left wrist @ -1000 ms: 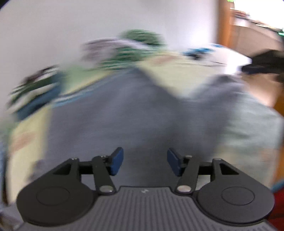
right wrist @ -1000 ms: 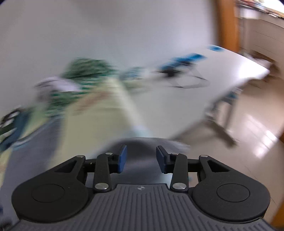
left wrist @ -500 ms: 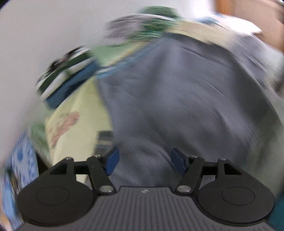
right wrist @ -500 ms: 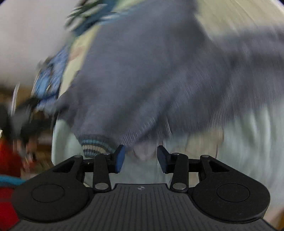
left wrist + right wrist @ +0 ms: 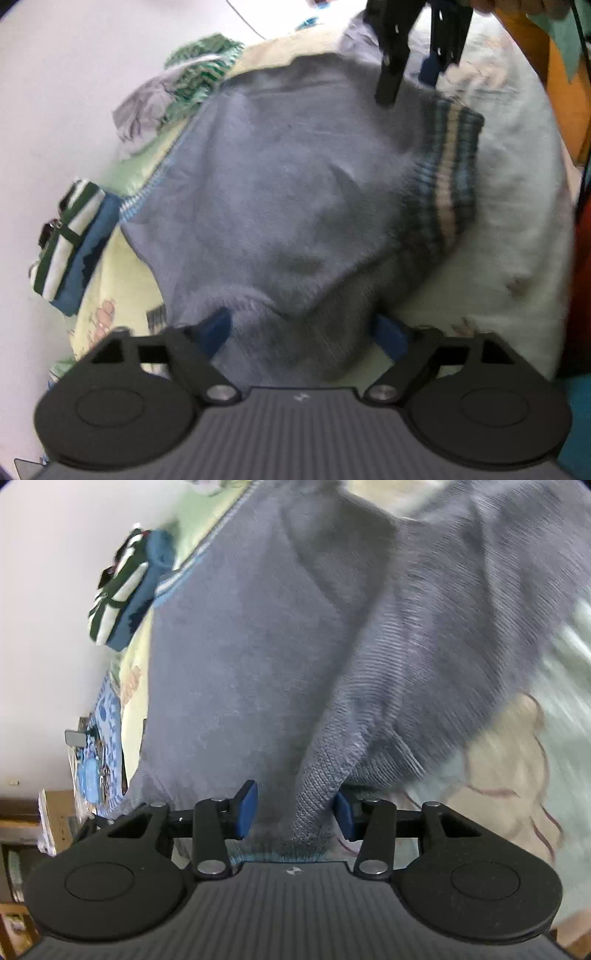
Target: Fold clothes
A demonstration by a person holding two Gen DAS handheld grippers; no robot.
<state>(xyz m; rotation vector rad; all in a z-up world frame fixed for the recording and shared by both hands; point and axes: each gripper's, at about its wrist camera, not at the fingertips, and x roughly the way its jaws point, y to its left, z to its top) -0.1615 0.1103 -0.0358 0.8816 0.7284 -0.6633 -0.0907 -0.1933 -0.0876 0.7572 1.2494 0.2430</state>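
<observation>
Lying spread over a pale yellow printed sheet (image 5: 110, 291), the grey-blue knitted sweater (image 5: 288, 192) is filling most of the left wrist view. The left gripper (image 5: 301, 326) is hovering over the sweater's near edge with its jaws standing wide apart, a rounded bulge of knit sitting between the blue pads without being pinched. A striped cuff (image 5: 448, 177) is resting on the sweater's right side, and the right gripper (image 5: 417, 79) is reaching down just beyond it. A folded green-and-white striped garment (image 5: 70, 240) is lying to the sweater's left, and a crumpled green-patterned cloth (image 5: 184, 85) is sitting past its far-left corner.

Seen from the right wrist, the sweater (image 5: 258, 646) is again covering the middle. The right gripper (image 5: 295, 810) is sitting with jaws open around a raised ridge of knit, the pads not pressing it. The folded striped garment (image 5: 122, 587) is lying left of the sweater.
</observation>
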